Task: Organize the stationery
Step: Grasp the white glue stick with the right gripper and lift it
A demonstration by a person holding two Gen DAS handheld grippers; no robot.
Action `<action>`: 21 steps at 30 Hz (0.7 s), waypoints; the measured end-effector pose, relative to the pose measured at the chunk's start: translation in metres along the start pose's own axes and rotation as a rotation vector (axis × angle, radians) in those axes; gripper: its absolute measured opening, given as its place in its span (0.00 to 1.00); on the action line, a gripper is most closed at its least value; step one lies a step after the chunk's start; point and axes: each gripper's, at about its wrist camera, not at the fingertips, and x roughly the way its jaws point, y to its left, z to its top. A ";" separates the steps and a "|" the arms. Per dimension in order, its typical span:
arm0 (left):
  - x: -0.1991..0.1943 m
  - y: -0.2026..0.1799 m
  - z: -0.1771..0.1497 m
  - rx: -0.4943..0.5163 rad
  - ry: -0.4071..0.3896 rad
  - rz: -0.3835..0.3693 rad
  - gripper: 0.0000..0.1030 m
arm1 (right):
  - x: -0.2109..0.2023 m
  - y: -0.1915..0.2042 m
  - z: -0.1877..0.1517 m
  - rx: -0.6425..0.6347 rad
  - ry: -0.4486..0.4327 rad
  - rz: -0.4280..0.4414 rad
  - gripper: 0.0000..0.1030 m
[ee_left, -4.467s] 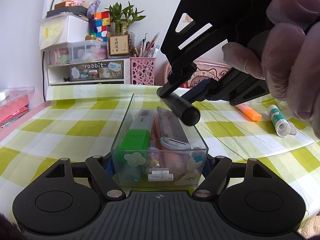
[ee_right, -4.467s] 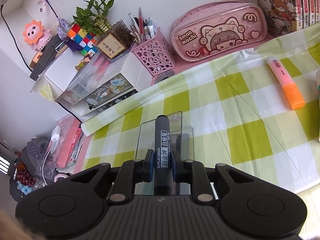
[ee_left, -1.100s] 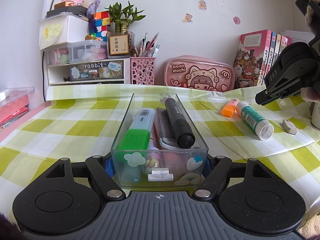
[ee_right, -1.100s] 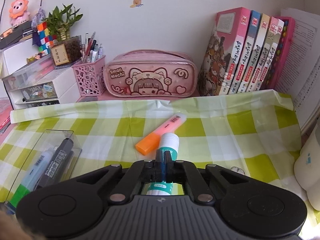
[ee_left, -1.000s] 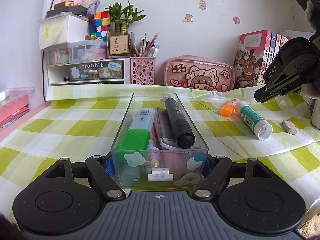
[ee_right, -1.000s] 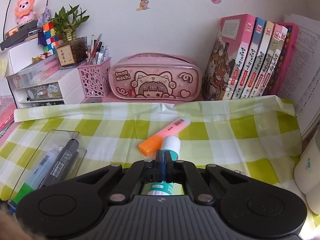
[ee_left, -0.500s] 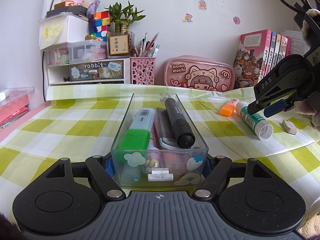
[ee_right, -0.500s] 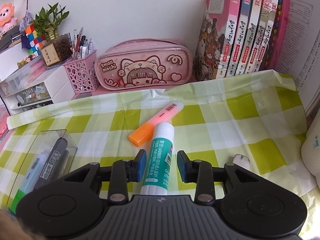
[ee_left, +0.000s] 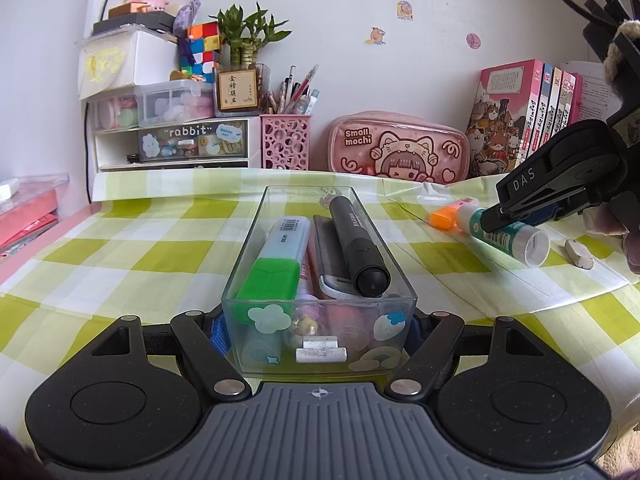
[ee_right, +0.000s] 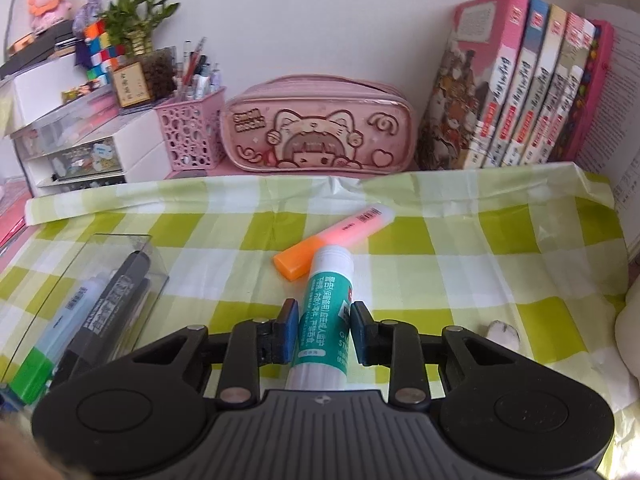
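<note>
Glue stick (ee_right: 326,312), on tabletop right of clear box (ee_left: 318,280), awaiting pickup.
Right gripper (ee_right: 325,334) fingers apart, straddling it; left gripper (ee_left: 318,336) fingers bracing box.

Both grippers are matte black plastic with a ribbed grey housing between two round discs and silver screws at the linkage pivots. The right gripper (ee_right: 324,330) has blue pads (ee_right: 291,330) and white "DAS" lettering; a pale gloved hand (ee_left: 614,228) shows behind it.

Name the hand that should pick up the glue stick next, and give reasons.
Right. The right gripper already straddles the glue stick on the cloth, blue pads either side. The left gripper is occupied, bracketing the clear box of stationery.
</note>
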 end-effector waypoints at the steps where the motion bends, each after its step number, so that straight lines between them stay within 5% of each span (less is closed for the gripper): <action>1: 0.000 0.000 0.000 0.000 0.000 0.000 0.73 | -0.003 0.005 0.000 -0.032 -0.006 0.021 0.51; 11: 0.000 0.000 0.000 0.000 0.000 0.000 0.73 | -0.018 0.024 -0.005 -0.162 -0.004 0.148 0.50; 21: 0.000 0.000 0.000 0.000 0.000 0.000 0.73 | -0.035 0.022 0.001 -0.145 -0.049 0.220 0.50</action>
